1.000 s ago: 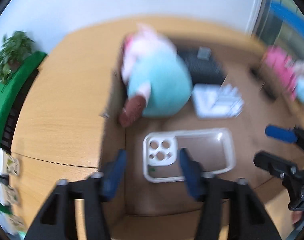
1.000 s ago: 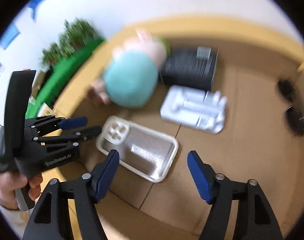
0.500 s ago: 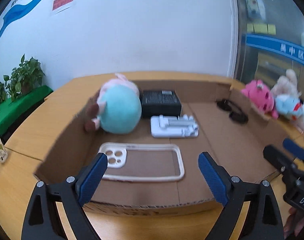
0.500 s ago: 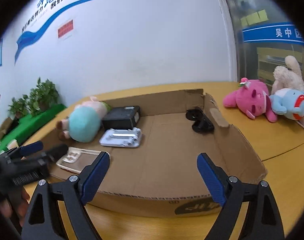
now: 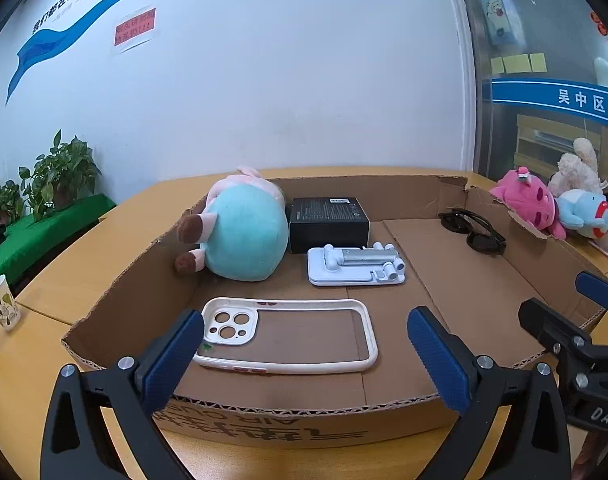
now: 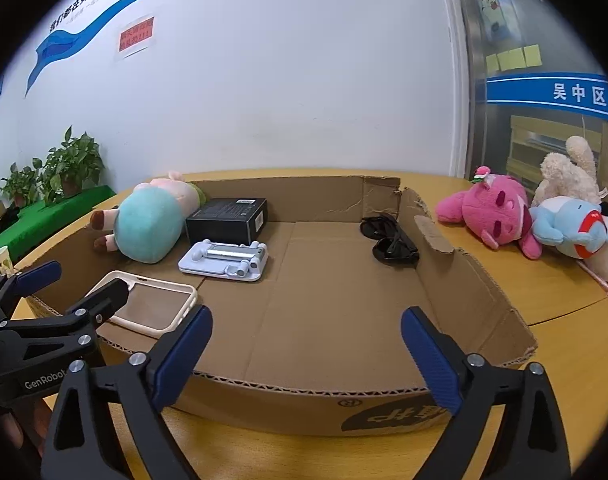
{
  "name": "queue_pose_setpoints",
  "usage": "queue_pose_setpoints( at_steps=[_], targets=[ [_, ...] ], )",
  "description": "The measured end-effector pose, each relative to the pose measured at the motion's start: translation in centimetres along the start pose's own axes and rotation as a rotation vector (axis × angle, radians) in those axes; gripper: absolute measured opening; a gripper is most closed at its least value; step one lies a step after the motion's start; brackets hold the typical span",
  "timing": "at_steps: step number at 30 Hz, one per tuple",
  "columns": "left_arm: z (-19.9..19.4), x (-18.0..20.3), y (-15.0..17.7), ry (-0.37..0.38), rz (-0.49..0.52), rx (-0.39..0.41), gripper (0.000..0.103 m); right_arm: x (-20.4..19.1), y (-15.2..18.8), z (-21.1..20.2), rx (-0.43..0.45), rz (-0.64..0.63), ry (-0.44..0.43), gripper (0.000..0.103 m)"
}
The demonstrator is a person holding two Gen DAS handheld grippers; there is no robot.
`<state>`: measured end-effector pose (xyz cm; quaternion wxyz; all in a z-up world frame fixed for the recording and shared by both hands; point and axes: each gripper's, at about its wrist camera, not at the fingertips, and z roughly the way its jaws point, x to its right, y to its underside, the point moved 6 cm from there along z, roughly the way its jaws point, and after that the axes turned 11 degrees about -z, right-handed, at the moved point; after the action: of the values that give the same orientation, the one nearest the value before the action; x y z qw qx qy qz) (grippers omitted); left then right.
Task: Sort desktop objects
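A shallow cardboard box (image 5: 480,280) (image 6: 480,280) lies on the wooden table. Inside it are a white phone case (image 5: 288,334) (image 6: 152,306), a teal and pink plush (image 5: 240,236) (image 6: 152,226), a black box (image 5: 328,220) (image 6: 228,220), a white phone stand (image 5: 356,266) (image 6: 224,262) and black sunglasses (image 5: 472,228) (image 6: 388,240). My left gripper (image 5: 304,356) is open and empty, held in front of the box's near wall by the phone case. My right gripper (image 6: 304,360) is open and empty before the near wall. Each gripper shows at the edge of the other's view.
A pink plush (image 6: 492,212) (image 5: 524,200), a blue plush (image 6: 568,228) and a cream plush (image 6: 568,172) lie on the table right of the box. A paper cup (image 5: 2,302) stands at the left. Potted plants (image 5: 60,172) stand on a green ledge.
Both grippers have pulled back and levelled out from over the box to in front of its near wall. The left gripper's jaws have opened wider. The phone case stays in the box.
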<state>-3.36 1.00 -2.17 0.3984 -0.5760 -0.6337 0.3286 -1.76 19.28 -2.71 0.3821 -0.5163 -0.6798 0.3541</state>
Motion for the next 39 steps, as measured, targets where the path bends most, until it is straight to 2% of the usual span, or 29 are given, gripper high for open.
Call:
queue_pose_setpoints(
  at_steps=[1, 39],
  targets=[
    [0.03, 0.01, 0.04, 0.000, 0.001, -0.001, 0.103, -0.12, 0.00, 0.10, -0.001, -0.003, -0.014, 0.103],
    [0.00, 0.03, 0.04, 0.001, 0.000, 0.001, 0.103, -0.31, 0.10, 0.00, 0.000, -0.001, -0.006, 0.103]
  ],
)
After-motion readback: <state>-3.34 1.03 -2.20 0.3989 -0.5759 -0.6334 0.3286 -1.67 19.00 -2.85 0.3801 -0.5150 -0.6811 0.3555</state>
